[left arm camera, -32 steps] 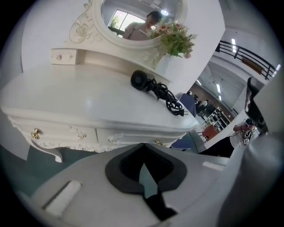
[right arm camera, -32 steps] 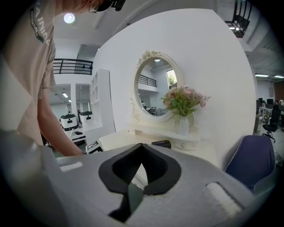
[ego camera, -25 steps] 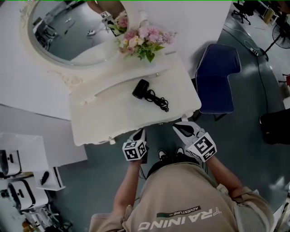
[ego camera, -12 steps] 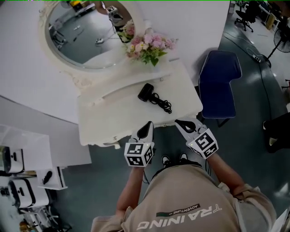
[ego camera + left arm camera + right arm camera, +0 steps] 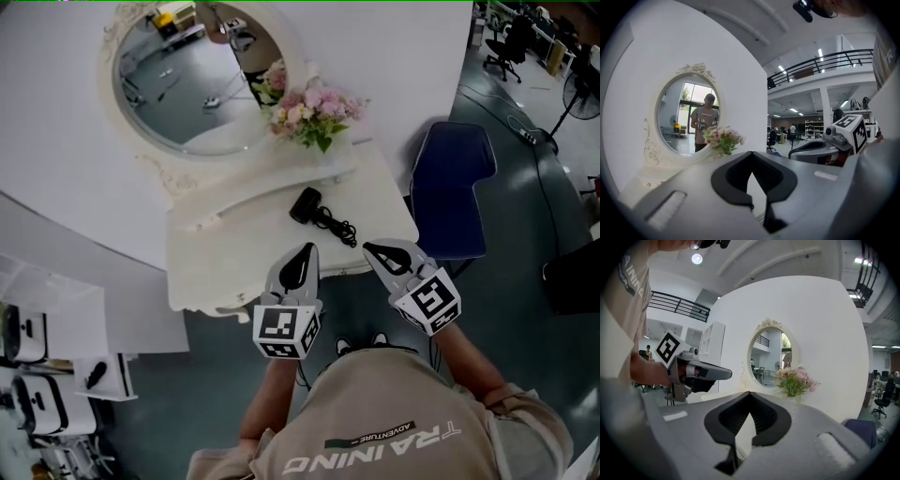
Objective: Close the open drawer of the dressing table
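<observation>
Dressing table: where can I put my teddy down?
The left half of the tabletop, between the mirror and the front edge, is bare. Crowded spots: the flowers at the back, the hair dryer and its cord in the middle.

Left gripper [image 5: 304, 249] and right gripper [image 5: 371, 247] have risen — towards the head.

shirt [image 5: 394, 412]: beige, short-sleeved, TRAINING ADVENTURE print | left tongs [image 5: 306, 253], right tongs [image 5: 373, 248]: grey, black-padded
</observation>
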The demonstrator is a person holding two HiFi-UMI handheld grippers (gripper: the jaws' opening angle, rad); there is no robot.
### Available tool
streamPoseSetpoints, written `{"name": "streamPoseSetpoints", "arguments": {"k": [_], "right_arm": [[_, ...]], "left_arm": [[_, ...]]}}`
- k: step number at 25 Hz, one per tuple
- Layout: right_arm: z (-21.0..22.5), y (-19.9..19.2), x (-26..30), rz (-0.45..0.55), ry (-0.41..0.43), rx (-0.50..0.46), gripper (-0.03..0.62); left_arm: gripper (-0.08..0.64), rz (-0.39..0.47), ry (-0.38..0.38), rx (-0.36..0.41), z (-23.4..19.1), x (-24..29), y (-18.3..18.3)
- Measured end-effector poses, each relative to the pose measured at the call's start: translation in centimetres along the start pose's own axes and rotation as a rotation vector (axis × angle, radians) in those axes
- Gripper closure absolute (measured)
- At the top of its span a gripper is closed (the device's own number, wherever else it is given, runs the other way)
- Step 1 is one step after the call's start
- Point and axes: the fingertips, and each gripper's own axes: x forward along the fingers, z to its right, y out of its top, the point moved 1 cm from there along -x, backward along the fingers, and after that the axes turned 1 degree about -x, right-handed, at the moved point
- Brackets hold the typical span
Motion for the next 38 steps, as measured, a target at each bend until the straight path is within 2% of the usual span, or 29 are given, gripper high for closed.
{"name": "streamPoseSetpoints", "arguments": {"k": [5, 14, 19, 38], "right_arm": [[0.1, 3.6, -0.8, 0.067, -0.008, -0.045, 0.591], [1.8, 5.0, -1.0, 0.116, -0.062, -0.060, 0.591], [1.8, 4.7, -0.7, 0.115, -0.063, -0.057, 0.591], [1.7, 1.8, -0.7, 0.067, -0.056, -0.014, 0.591]], "left_arm": [[0.543, 0.070, -0.013, 0.015, 0.5, -0.3, 2.6], [0.543, 0.110, 0.026, 0.047, -1.2, -0.5, 3.6], [0.543, 0.095, 0.049, 0.023, -2.2, -0.4, 2.4], [0.543, 0.048, 0.023, 0.013, -2.1, 0.4, 0.3]]}}
